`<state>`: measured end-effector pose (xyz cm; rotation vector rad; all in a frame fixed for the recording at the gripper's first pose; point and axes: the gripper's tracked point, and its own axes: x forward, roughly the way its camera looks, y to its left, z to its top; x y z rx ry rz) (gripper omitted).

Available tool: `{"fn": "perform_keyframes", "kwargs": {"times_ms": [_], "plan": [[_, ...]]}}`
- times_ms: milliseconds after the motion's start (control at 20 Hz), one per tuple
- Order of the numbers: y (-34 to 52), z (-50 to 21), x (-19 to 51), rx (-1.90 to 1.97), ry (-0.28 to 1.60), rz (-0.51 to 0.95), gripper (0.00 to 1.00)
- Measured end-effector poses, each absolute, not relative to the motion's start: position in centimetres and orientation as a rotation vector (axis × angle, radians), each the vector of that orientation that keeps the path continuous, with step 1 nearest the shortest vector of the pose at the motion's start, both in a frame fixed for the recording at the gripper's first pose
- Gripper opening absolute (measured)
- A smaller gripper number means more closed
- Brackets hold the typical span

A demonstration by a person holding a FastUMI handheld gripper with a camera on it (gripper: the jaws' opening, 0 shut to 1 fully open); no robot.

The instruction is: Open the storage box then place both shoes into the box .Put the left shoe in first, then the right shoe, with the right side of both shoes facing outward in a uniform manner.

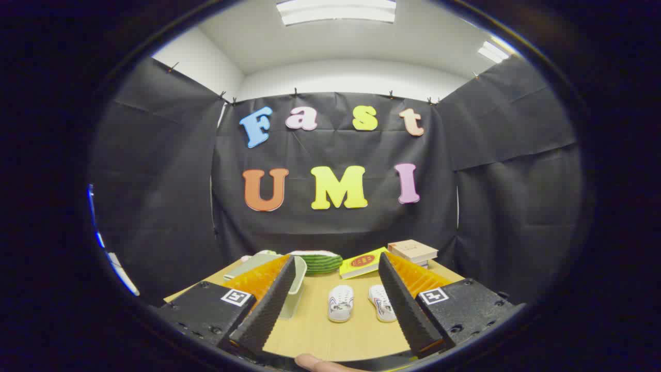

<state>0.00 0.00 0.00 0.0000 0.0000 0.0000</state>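
Two small white shoes stand side by side on the wooden table, toes towards me: one shoe (341, 303) on the left and the other shoe (381, 302) close against the right finger. Both lie between my fingers and a little way ahead. The pale storage box (295, 289) stands left of the shoes, mostly hidden behind my left finger; I cannot tell whether its lid is on. My gripper (336, 259) is open wide and holds nothing.
Beyond the shoes, at the back of the table (330, 336), lie a green striped object (320, 261), a yellow book (364, 262) and a stack of books (413, 251). A flat grey-green piece (252, 265) lies at the back left. A person's fingertip (315, 363) shows beneath the fingers.
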Motion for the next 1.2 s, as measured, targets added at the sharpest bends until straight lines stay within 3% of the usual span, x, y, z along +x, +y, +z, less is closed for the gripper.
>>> {"fn": "perform_keyframes", "kwargs": {"times_ms": [650, 1200], "plan": [[0.8, -1.5, 0.2, -0.021, 0.031, 0.034, 1.0], [1.3, -9.1, 7.8, 0.057, 0.235, 0.108, 1.0]]}}
